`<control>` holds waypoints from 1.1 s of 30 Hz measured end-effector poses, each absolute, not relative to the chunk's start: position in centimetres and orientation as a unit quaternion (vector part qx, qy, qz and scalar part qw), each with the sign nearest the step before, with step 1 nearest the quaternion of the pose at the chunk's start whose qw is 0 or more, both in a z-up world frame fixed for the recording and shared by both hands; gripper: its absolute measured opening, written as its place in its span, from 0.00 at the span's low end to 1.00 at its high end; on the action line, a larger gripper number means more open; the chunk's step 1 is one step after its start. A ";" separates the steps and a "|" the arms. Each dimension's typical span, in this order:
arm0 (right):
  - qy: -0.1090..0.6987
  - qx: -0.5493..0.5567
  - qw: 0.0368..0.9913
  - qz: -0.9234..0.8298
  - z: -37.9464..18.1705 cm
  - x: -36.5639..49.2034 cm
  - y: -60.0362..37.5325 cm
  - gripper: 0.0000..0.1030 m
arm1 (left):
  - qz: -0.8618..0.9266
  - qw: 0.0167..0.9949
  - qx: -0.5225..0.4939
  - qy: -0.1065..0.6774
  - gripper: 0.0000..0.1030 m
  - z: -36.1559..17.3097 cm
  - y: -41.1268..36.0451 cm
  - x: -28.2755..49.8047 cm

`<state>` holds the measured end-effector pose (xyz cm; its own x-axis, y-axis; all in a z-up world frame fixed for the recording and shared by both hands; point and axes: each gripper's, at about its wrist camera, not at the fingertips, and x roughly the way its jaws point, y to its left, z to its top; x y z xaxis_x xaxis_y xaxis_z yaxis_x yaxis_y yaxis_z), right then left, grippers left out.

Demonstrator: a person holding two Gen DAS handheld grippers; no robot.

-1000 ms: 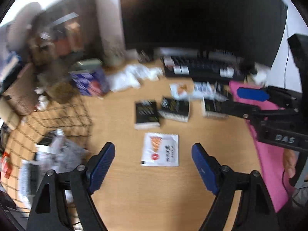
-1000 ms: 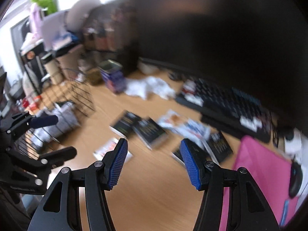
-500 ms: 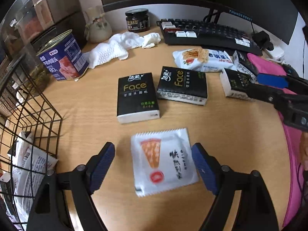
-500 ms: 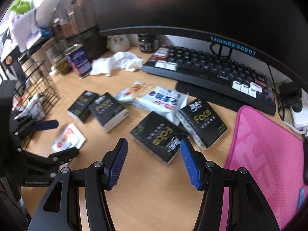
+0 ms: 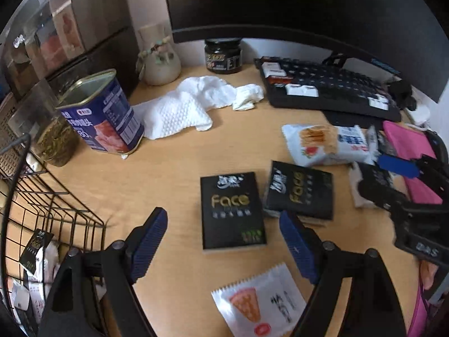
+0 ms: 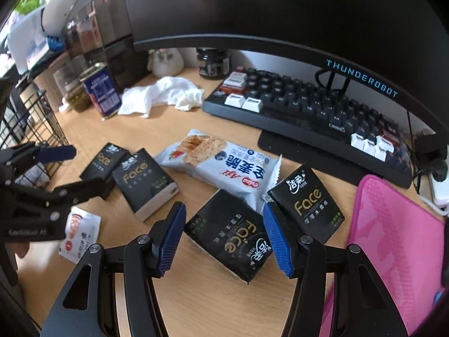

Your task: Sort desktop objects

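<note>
Only the right wrist view shows the open right tool [image 6: 224,236] straddling a tissue pack [image 6: 228,234].

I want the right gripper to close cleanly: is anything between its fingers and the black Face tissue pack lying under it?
Nothing visible. The right gripper is open, and the Face tissue pack lies between its fingers. The snack bag lies just beyond the pack, not in the gap.

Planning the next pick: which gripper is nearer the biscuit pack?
Right. The right gripper is over the tissue pack touching the biscuit pack; the left gripper is farther, near the basket.
</note>
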<state>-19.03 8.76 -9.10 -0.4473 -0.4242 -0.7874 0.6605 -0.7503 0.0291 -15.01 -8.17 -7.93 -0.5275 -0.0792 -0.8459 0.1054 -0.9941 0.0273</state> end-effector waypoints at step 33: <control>0.182 0.443 0.362 -0.800 -6.8 -12.7 14.2 0.63 | -0.866 0.047 0.497 -0.015 0.80 -7.3 -5.5 -9.5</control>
<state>-12.67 14.24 -6.78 -0.3448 -0.4178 -0.8406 0.7405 -0.6714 0.0300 -9.55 -5.48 -7.31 -0.5015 -0.0953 -0.8599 0.0662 -0.9952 0.0718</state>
